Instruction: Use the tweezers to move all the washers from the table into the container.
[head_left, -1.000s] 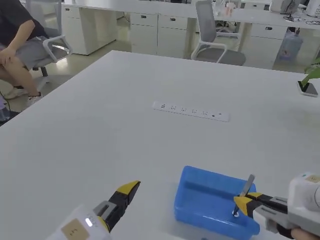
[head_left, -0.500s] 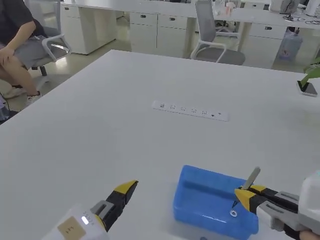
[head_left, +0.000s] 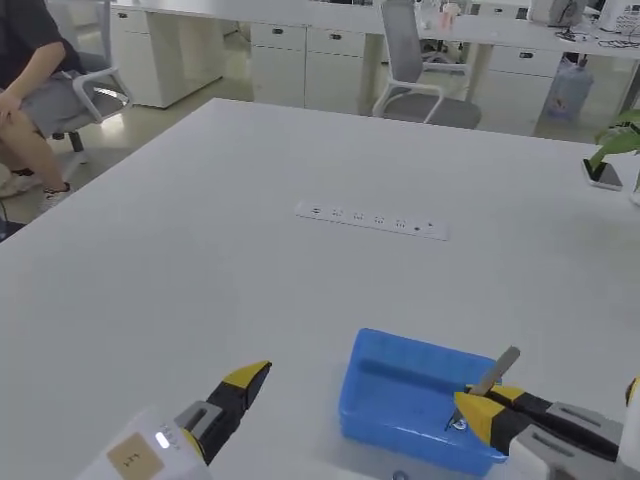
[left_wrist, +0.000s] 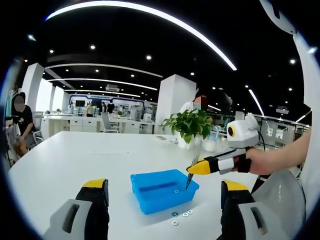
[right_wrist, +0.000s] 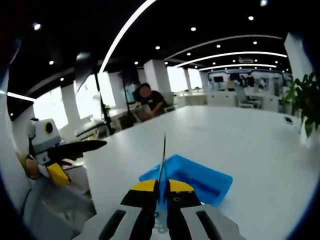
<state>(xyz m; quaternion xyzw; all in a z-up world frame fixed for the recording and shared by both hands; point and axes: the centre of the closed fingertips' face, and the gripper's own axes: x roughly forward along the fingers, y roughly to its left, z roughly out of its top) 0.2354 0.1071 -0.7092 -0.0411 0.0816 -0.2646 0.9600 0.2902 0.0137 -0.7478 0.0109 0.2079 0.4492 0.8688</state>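
1. Office workspace: a white table (head_left: 200, 260) carries a flush power strip (head_left: 372, 221); an office chair (head_left: 410, 70) stands beyond its far edge, and a seated person (head_left: 30, 70) is at the far left
2. A blue container (head_left: 400, 395) sits on the table near its front edge, between the two grippers
3. The right gripper (head_left: 472, 412) has its yellow jaws pressed together on the tweezers (head_left: 492, 375), gripping them partway along
4. The tweezers slant down, with their tip inside the container, near its right wall
5. One washer (left_wrist: 176, 190) lies on the container floor; whether the tweezers tip touches it cannot be told
6. Four more washers (left_wrist: 182, 215) lie on the table, just beside the container's near wall
7. The left gripper (head_left: 252, 378) hangs above the table left of the container, jaws wide apart with nothing between them
8. A potted plant (left_wrist: 189, 125) stands on the table beyond the container in the left gripper view
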